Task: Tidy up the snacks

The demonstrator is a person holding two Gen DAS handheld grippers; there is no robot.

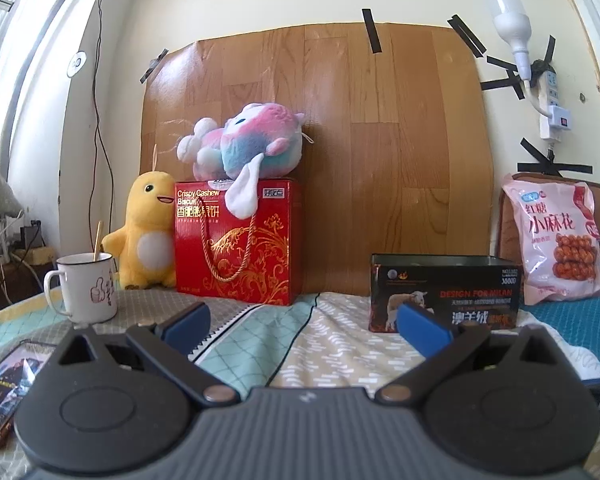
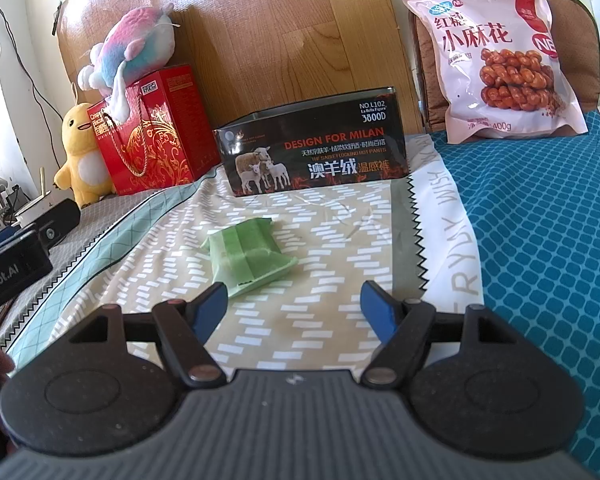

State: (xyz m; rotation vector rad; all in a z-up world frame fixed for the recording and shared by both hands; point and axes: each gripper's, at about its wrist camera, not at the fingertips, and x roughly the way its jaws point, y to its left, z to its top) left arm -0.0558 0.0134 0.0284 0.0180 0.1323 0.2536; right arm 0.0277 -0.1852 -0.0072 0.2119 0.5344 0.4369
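A small green snack packet (image 2: 249, 255) lies on the patterned bedsheet, just beyond my right gripper (image 2: 296, 307), which stands open and empty. Behind the packet stands an open black tin box (image 2: 314, 152) (image 1: 444, 294). A pink bag of fried dough twists (image 2: 496, 60) (image 1: 560, 240) leans on a brown cushion at the right. A red biscuit gift box (image 1: 236, 240) (image 2: 148, 132) stands at the left. My left gripper (image 1: 300, 322) is open with nothing between its fingers, pointing between the red box and the tin; its body shows at the left edge of the right wrist view.
A pastel plush toy (image 1: 246, 142) lies on the red box, a yellow plush (image 1: 146, 232) beside it. A white mug (image 1: 86, 286) with a stick and a phone (image 1: 8, 384) sit at the left. A teal mat (image 2: 540, 240) covers the right side. A wood-pattern sheet (image 1: 340, 120) backs the wall.
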